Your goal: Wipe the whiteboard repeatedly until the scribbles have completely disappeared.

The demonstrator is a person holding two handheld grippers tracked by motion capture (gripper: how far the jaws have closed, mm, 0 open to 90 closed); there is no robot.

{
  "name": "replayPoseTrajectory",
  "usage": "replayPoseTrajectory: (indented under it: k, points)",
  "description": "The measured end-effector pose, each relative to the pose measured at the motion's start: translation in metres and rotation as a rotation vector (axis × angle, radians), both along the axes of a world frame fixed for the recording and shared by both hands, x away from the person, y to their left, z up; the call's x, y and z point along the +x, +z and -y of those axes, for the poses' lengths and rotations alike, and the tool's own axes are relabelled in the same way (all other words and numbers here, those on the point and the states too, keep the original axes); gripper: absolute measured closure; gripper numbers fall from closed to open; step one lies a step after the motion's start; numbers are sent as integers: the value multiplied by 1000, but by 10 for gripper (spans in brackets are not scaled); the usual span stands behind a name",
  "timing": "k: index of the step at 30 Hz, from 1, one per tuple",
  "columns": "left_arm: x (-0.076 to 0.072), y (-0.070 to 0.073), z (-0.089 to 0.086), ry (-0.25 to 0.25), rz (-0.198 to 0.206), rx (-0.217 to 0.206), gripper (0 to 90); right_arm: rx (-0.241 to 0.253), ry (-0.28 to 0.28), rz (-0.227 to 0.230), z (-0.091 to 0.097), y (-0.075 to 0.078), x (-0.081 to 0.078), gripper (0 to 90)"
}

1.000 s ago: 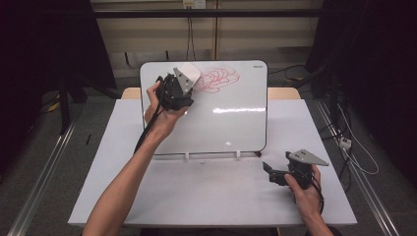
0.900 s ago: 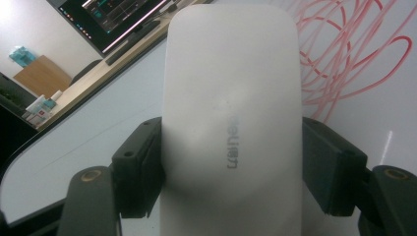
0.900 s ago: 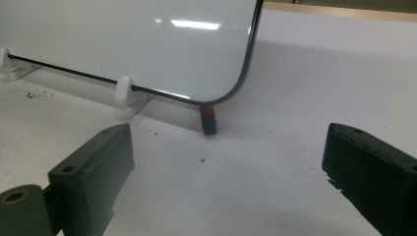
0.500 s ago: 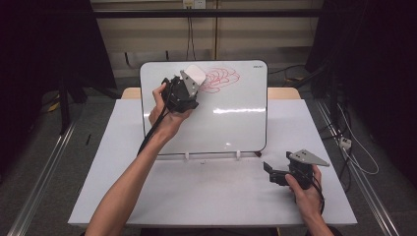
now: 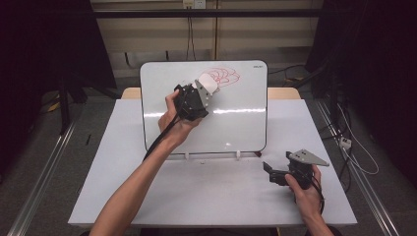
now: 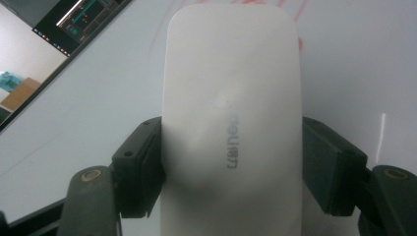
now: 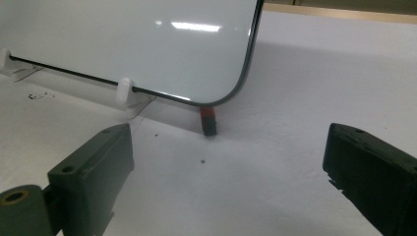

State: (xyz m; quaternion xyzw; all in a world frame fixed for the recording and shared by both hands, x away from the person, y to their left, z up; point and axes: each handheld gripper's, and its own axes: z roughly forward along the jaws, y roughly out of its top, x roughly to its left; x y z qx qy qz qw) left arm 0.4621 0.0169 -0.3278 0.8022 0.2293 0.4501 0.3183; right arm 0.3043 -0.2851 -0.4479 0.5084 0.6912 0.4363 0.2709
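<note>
High view: left gripper (image 5: 200,94) pinched the eraser (image 5: 207,87) flat against the whiteboard (image 5: 246,123), at 11 o'clock from the spread, resting right gripper (image 5: 269,172).

The left tool (image 6: 231,167) clamps a smooth white plastic eraser block with rounded corners (image 6: 231,98) between its two black jaws, one pad pressed on each long side. The eraser stands straight ahead of the tool, with small grey lettering printed along its lower half (too blurred to read). Beyond it lies a glossy white board surface (image 6: 354,64), and faint red marker strokes (image 6: 295,14) show just past the eraser's far end. Up and left of the tool, the board's dark edge (image 6: 78,39) runs slantwise.
</note>
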Motion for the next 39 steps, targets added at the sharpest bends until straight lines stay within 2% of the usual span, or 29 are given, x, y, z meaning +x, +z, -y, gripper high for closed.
replayPoseTrajectory:
  k: [8,12,14,17,21,24,26,33,39]
  points:
    - [-9,-9,11,-30,1,28,312,1,2,1,0,0,0,54]
    - [-10,-11,11,-47,0,16,312,2,0,1,0,0,-1,54]
    - [-11,-10,11,-47,-2,26,312,2,-1,1,1,0,0,54]
    - [-10,-10,9,-54,-6,10,311,2,-1,2,1,0,0,54]
    - [-9,-7,7,-44,-16,1,312,4,-4,0,1,0,-1,54]
    - [-5,-3,1,-36,-22,-2,312,5,-3,1,2,0,-1,54]
    - [-2,0,-4,-25,-27,-24,311,4,-3,2,3,0,-1,54]
    - [6,11,-24,5,-30,-37,311,3,-2,1,2,0,-1,54]
    - [15,21,-46,49,-44,-84,311,5,-4,-1,2,0,-1,54]
